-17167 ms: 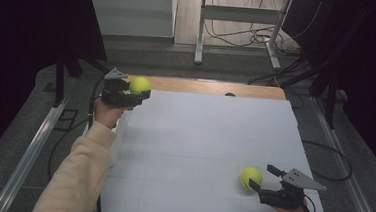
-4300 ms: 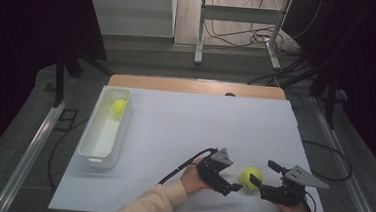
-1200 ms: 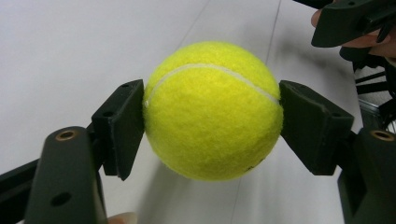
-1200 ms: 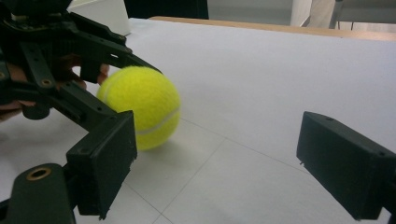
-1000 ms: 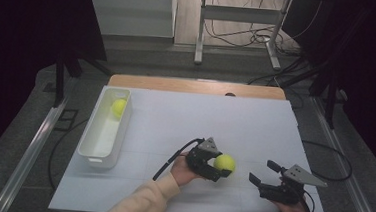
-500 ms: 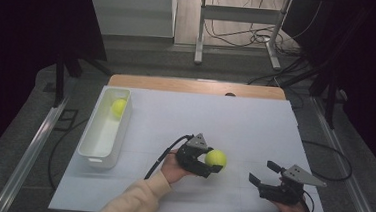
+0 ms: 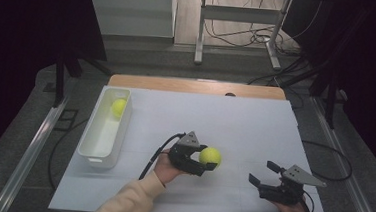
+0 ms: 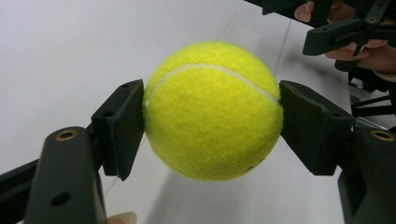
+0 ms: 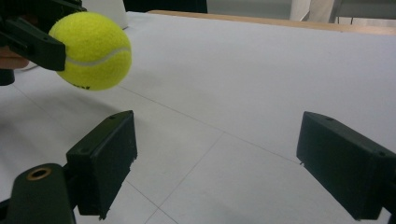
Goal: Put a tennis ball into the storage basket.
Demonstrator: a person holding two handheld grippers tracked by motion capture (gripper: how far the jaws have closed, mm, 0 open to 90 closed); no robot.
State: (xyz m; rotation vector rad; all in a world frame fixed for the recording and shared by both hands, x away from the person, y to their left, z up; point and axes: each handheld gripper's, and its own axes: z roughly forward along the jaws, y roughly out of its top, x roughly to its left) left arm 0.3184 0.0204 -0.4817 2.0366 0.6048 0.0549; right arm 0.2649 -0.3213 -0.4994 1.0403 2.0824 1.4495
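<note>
We hold the tennis ball [image 7: 210, 156] in the left gripper [image 7: 203, 160], its jaws clamped on opposite sides across the ball's widest part, so the ball hangs clear above the desk [image 7: 255, 125] near its middle. The right gripper [image 7: 265, 178] rests near the front right edge, jaws wide and holding nothing. The white bin [image 7: 105, 133] with a second ball [image 7: 119, 106] lies at the left edge; bare desk between leaves room for the carry.
</note>
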